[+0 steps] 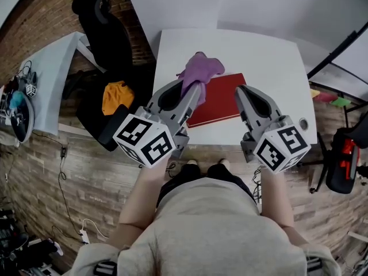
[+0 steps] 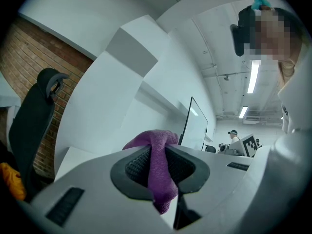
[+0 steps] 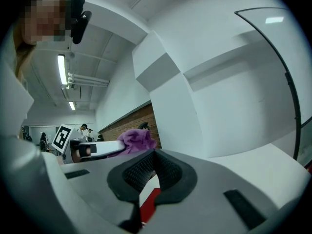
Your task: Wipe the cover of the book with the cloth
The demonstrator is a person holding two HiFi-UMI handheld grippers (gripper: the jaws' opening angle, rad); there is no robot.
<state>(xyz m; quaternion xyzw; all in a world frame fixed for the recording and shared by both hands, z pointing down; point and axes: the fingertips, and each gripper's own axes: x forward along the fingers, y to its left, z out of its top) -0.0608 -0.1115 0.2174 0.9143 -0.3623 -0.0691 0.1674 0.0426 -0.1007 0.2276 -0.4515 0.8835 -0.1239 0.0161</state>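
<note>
Left tongs (image 1: 194,88) clamped on the purple cloth (image 1: 201,68), which bunches over the far left corner of the red book (image 1: 221,99). Book flat near the front edge of the white surface (image 1: 270,56). Right tongs (image 1: 241,92) together, empty, at the book's right edge.

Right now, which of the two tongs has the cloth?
The left tongs, at the head view's left, are clamped on the purple cloth. The right tongs are closed with nothing between them, beside the red book.
</note>
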